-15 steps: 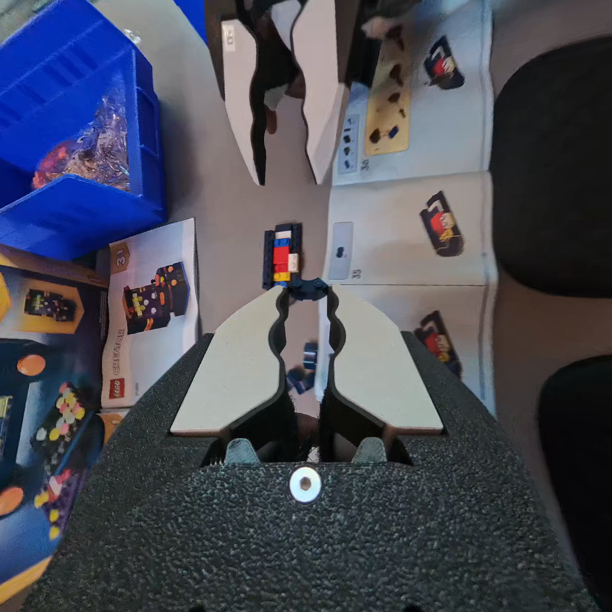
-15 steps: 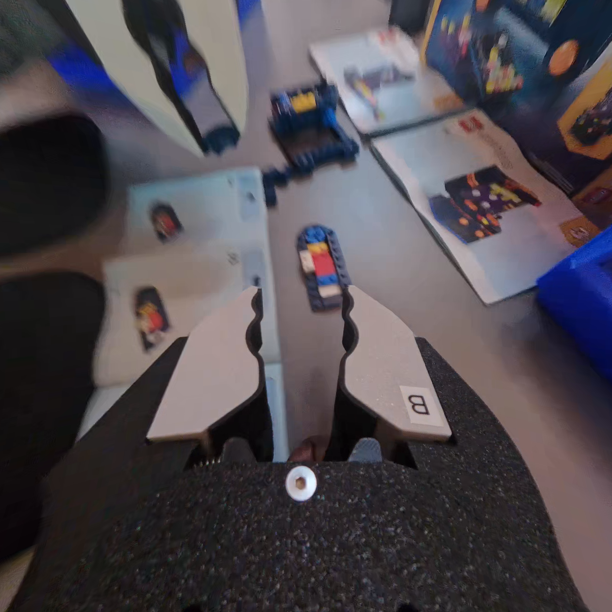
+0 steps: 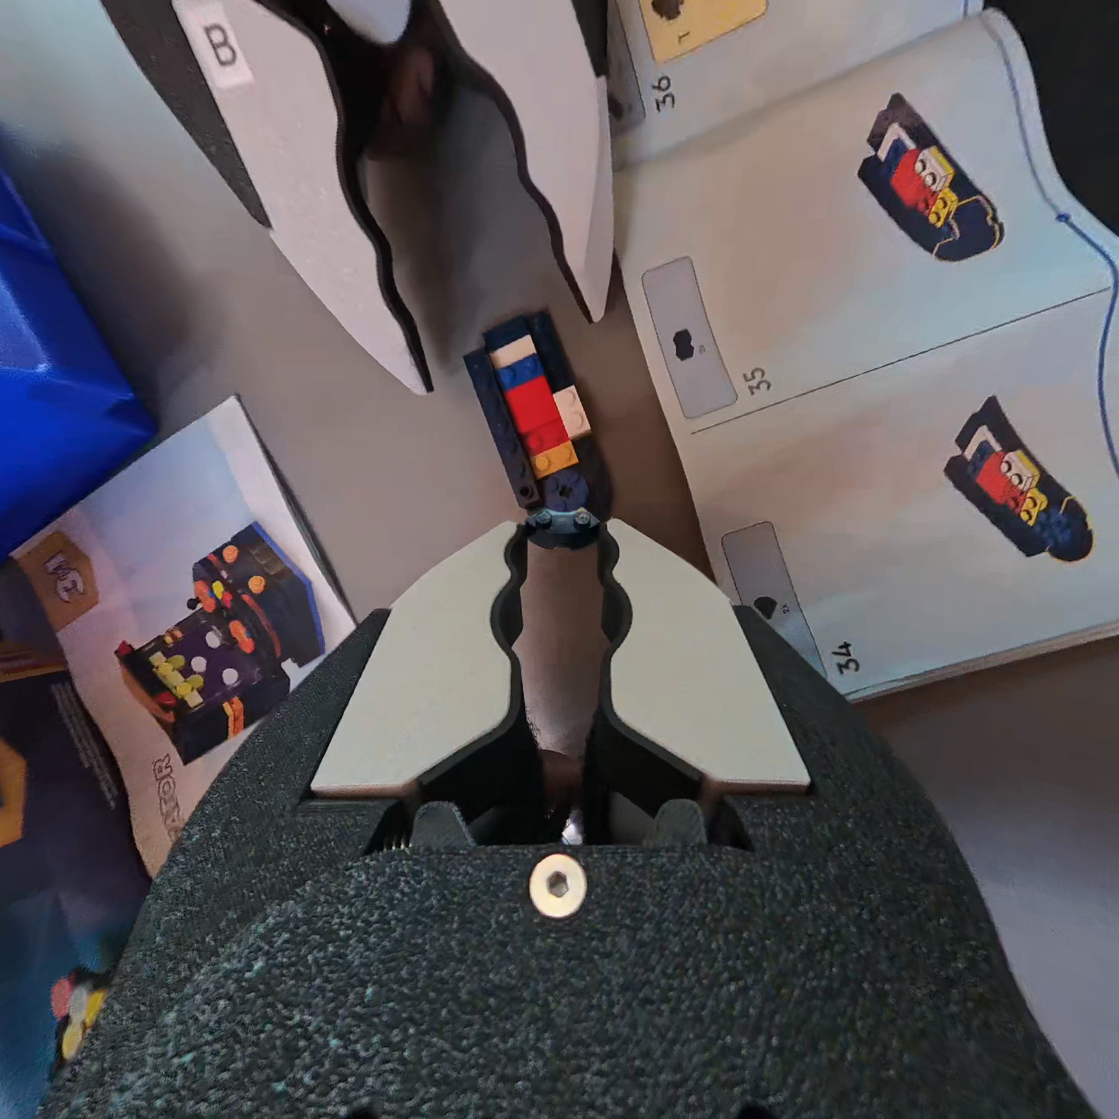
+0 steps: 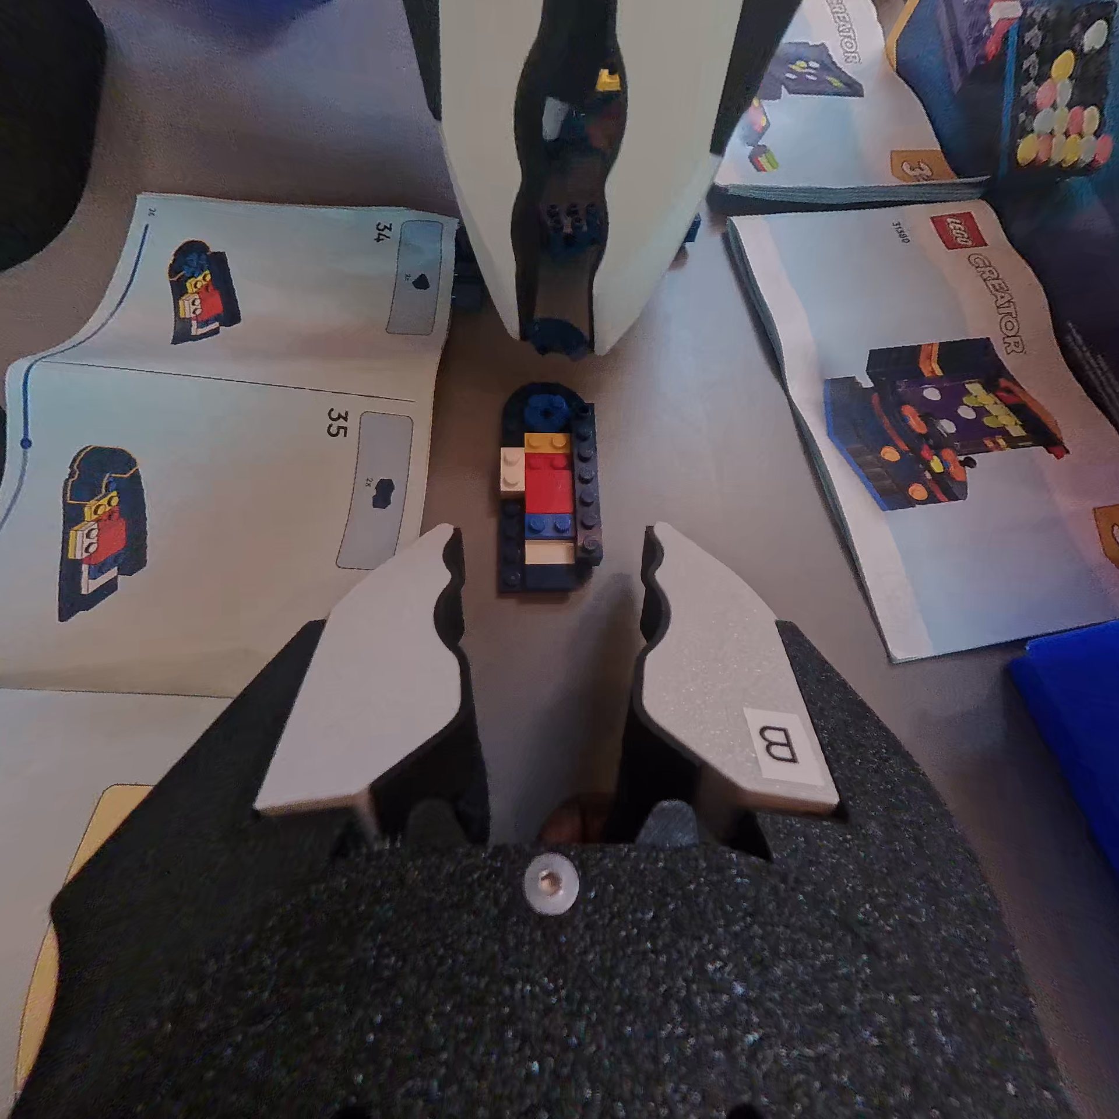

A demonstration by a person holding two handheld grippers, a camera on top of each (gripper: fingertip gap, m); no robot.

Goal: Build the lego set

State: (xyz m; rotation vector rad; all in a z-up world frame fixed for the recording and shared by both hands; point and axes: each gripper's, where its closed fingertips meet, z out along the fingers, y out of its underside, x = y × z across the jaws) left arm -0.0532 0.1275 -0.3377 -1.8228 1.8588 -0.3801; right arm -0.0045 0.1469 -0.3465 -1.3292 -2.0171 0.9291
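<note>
A small brick build [image 4: 548, 487] lies flat on the grey table: a dark blue base with red, yellow, white and blue bricks and a round blue stud piece at one end. It also shows in the left wrist view [image 3: 533, 412]. My left gripper [image 3: 562, 533] is shut on a small dark blue brick [image 3: 562, 531] held at its fingertips, just above the build's rounded end. That brick shows between the left fingertips in the right wrist view [image 4: 557, 339]. My right gripper [image 4: 548, 545] is open and empty, its fingertips on either side of the build's square end without touching it.
An open instruction booklet [image 4: 212, 424] lies beside the build. A closed booklet [image 4: 938, 424] and a printed box [image 4: 1029, 91] lie on the other side. A blue bin [image 3: 48, 303] stands near the closed booklet. A dark round shape [image 4: 36, 121] lies beyond the open booklet. Some 6 cm of space lies between my two pairs of fingers. My left tips are roughly 20 cm from the dark round shape [image 4: 36, 121].
My right gripper has opened wider and moved in until its fingertips flank the build's square end. My left gripper has moved closer to the build's rounded end, still holding the dark blue brick.
</note>
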